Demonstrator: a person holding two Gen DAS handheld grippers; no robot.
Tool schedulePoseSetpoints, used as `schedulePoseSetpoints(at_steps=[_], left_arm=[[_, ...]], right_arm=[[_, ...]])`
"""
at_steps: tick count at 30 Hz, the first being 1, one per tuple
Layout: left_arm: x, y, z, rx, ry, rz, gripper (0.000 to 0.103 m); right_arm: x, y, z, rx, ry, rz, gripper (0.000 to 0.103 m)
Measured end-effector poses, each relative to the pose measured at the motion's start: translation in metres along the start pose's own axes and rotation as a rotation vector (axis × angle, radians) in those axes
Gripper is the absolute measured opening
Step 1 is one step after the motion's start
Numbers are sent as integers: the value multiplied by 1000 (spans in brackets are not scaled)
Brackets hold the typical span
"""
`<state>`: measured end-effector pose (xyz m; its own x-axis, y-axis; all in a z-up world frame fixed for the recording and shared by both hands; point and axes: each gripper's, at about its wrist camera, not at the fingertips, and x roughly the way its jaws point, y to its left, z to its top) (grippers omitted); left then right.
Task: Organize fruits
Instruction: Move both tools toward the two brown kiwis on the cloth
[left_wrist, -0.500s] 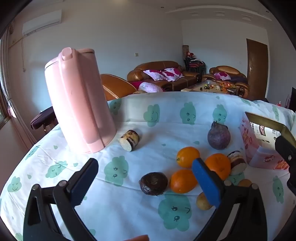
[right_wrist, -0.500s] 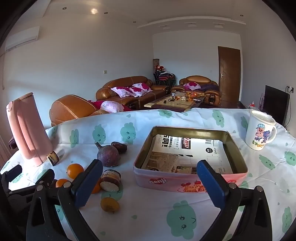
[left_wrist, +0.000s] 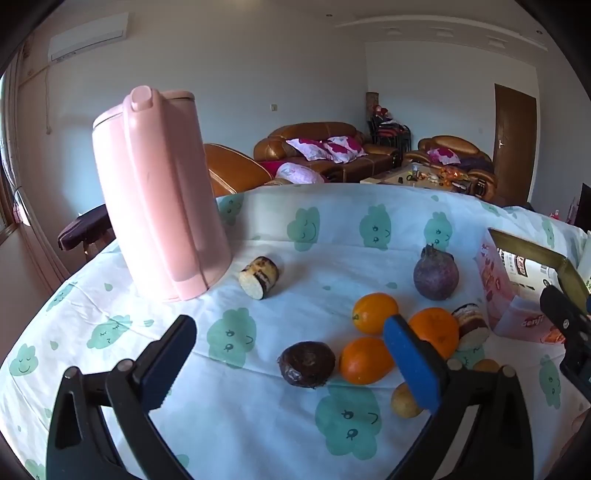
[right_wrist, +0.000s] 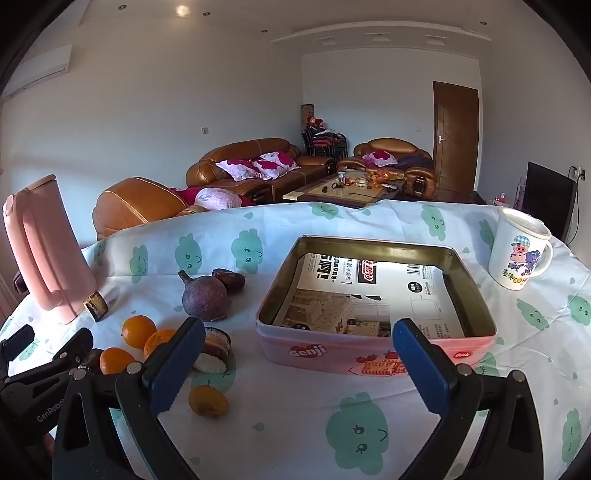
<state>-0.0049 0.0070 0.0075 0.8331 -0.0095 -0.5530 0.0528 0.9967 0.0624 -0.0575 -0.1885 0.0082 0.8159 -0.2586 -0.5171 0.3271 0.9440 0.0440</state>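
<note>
The fruit cluster lies on the counter left of the pink tin, so the left tongs are the nearer tool. These tongs are released and hold nothing; the dark round fruit sits just ahead between their jaws, with an orange touching its right side. It shows no clear long axis, so approach angle probably matters little. The purple fruit stands farther back, well apart. The right tongs are likewise released and empty, facing the tin's near wall. Legible writing: "GenRobo" on the left tool body, "Cenji" or similar on the tin. The cartoon mug bears unreadable characters.
</note>
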Motion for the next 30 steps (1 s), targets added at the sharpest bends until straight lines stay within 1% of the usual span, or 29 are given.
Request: schedulePoseSetpoints(at_steps=[4, 11, 23, 30], left_arm=[[5, -1, -3, -9, 9, -1, 103], [8, -5, -5, 9, 24, -14, 103], [9, -7, -6, 10, 27, -27, 103], [10, -7, -8, 8, 37, -28, 103]], right_arm=[[0, 0, 0, 0, -1, 3, 102], [3, 2, 0, -5, 16, 10, 102], [3, 3, -1, -18, 21, 16, 102], [-2, -7, -3, -25, 33, 59, 102]])
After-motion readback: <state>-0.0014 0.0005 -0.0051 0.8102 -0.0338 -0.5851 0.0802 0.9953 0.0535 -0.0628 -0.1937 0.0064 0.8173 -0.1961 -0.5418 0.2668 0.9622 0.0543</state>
